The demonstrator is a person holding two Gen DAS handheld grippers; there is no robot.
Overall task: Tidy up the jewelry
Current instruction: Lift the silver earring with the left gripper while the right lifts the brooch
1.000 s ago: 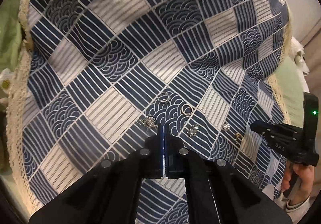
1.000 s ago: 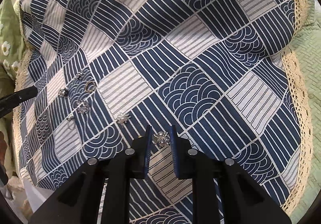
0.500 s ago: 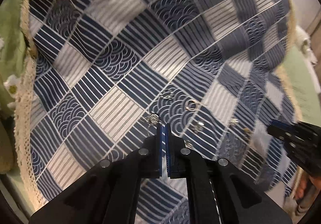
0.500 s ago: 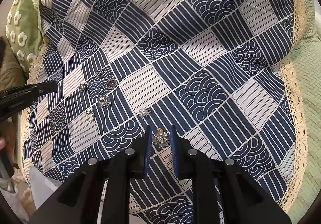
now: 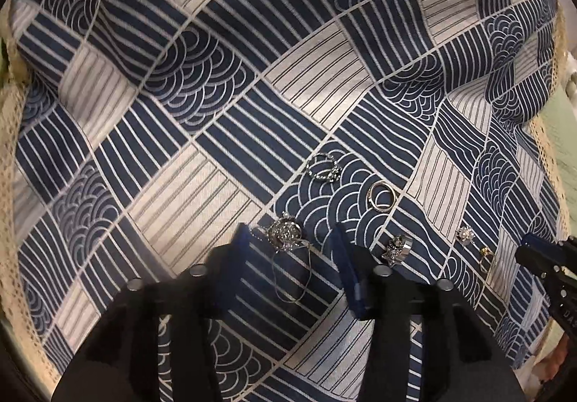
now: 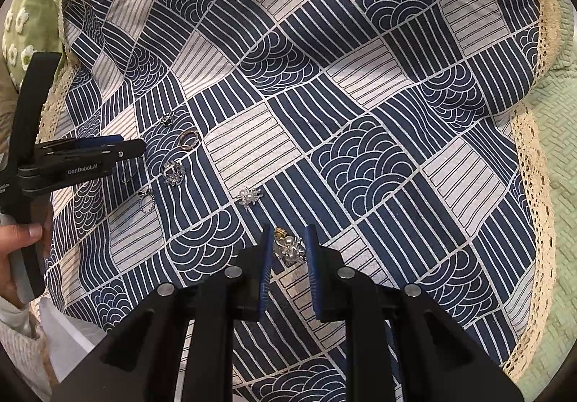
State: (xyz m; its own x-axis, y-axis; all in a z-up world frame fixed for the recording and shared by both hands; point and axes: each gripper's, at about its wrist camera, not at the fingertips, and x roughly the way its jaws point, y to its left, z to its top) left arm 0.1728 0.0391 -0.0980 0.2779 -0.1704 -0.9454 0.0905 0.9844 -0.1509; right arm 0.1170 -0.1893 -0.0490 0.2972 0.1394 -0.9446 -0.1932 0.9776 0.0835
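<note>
Fingers of the left gripper (image 5: 290,257) have just been opening and stand apart, a sparkly pendant on a thin chain (image 5: 286,235) lying loose between them on the patterned cloth (image 5: 223,135). Right of it, in the left wrist view's lower centre, lie a star ring (image 5: 398,248), a plain band (image 5: 380,195) and a twisted ring (image 5: 324,167). The right gripper (image 6: 288,250) fingers are narrowly parted around a pearl brooch (image 6: 288,247); whether they press it I cannot tell. Another brooch (image 6: 249,196) lies up-left.
</note>
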